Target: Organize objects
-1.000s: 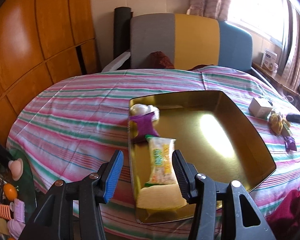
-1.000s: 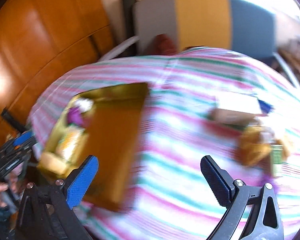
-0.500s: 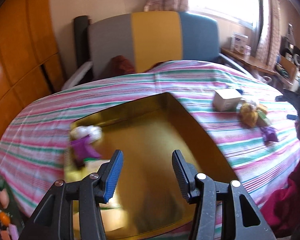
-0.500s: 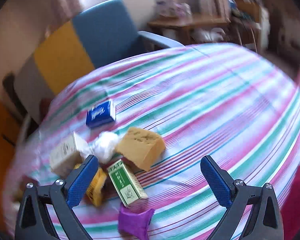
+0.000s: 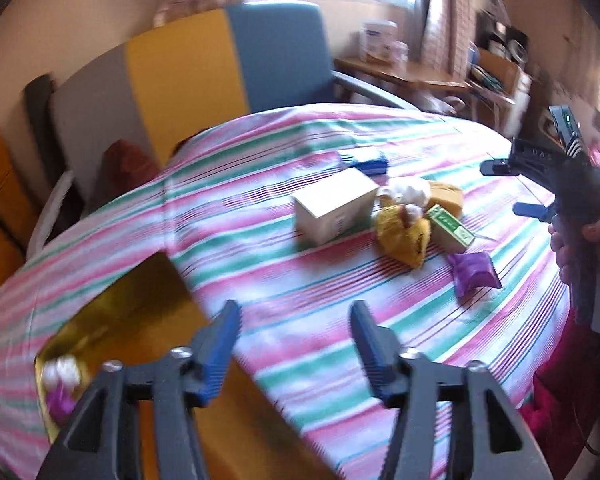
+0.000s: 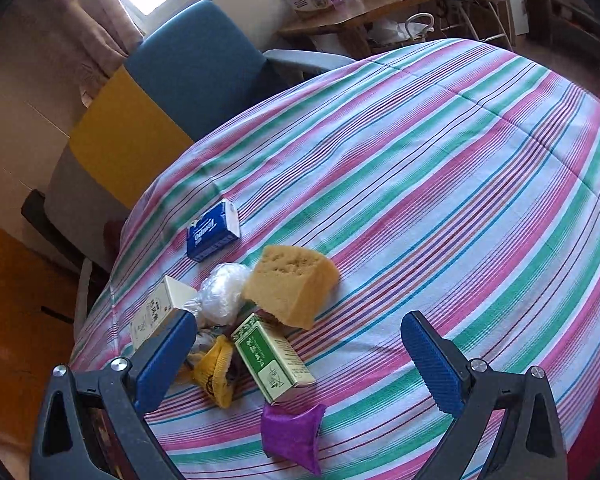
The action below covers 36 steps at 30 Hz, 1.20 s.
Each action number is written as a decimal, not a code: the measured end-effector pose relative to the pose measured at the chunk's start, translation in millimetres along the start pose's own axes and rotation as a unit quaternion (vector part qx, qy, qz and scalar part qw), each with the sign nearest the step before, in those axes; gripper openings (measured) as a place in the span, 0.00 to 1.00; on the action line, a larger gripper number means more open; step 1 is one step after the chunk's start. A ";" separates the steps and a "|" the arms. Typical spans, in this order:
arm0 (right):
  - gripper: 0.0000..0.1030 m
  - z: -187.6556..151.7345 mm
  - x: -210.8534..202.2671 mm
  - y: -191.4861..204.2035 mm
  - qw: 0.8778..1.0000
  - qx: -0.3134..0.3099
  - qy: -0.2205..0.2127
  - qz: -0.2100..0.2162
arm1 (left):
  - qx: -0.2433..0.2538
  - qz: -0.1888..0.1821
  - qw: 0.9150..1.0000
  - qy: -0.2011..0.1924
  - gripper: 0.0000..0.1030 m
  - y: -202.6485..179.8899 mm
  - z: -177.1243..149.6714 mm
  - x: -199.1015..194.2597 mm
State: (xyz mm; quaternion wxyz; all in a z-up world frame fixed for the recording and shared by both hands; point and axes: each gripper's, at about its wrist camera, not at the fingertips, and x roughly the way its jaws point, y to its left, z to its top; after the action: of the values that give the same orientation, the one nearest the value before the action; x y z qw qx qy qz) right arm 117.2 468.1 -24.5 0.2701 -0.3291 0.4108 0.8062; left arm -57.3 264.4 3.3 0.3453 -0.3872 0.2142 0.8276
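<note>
Striped cloth (image 6: 440, 184) (porous sponge wedge (image 6: 290, 284))

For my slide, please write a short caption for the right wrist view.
Open right gripper hovering over a cluttered pile on the striped tablecloth: sponge, green box, purple pouch, blue tissue pack.

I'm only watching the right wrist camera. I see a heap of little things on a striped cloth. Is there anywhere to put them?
Observer: Yes. The left wrist view shows a gold tray on the same table, off to the left of the heap.
Visitor: Is anything in it?
Observer: Small white and purple items lie in one corner; the blur hides what they are.
Visitor: Where's the other gripper?
Observer: The left gripper is open and empty, above the tray's right edge and pointing toward the heap.
</note>
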 end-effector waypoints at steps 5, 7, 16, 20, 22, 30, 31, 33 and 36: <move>1.00 -1.0 -2.6 -0.7 1.000 0.006 0.004 0.024 | 0.033 0.000 0.999 0.023 0.74 -10.7 31.2 37.3; 1.00 -1.2 -2.5 -1.7 0.999 0.010 0.007 0.031 | 0.044 -0.001 0.999 0.032 0.76 -13.3 43.0 53.0; 1.00 -4.1 1.2 1.9 0.998 0.010 0.025 0.065 | 0.144 0.015 0.989 0.035 0.80 -36.2 84.5 116.2; 1.00 -5.8 3.6 4.5 0.997 0.004 0.035 0.073 | 0.197 0.013 0.979 0.042 0.82 -48.7 99.0 141.0; 1.00 -5.9 5.6 6.3 0.996 0.003 0.039 0.079 | 0.214 0.010 0.975 0.049 0.82 -52.3 103.3 153.3; 1.00 -8.9 13.5 11.7 0.994 -0.008 0.059 0.088 | 0.148 -0.017 0.986 0.074 0.64 -44.0 112.4 190.8; 1.00 -9.3 13.9 12.0 0.994 -0.009 0.060 0.088 | 0.139 -0.020 0.988 0.065 0.58 -43.0 110.7 187.1; 1.00 -9.4 14.5 11.4 0.995 -0.009 0.060 0.085 | 0.112 -0.026 0.991 0.062 0.51 -39.7 106.6 177.7; 1.00 -8.2 13.3 9.0 0.995 -0.005 0.055 0.082 | 0.075 -0.028 0.996 0.050 0.50 -33.8 94.6 151.7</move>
State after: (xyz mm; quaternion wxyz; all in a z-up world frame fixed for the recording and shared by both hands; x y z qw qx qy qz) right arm 104.9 458.7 -33.8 0.1781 -0.3392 0.4467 0.8085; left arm -149.1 407.4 -61.7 0.3849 -0.4069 0.2816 0.7791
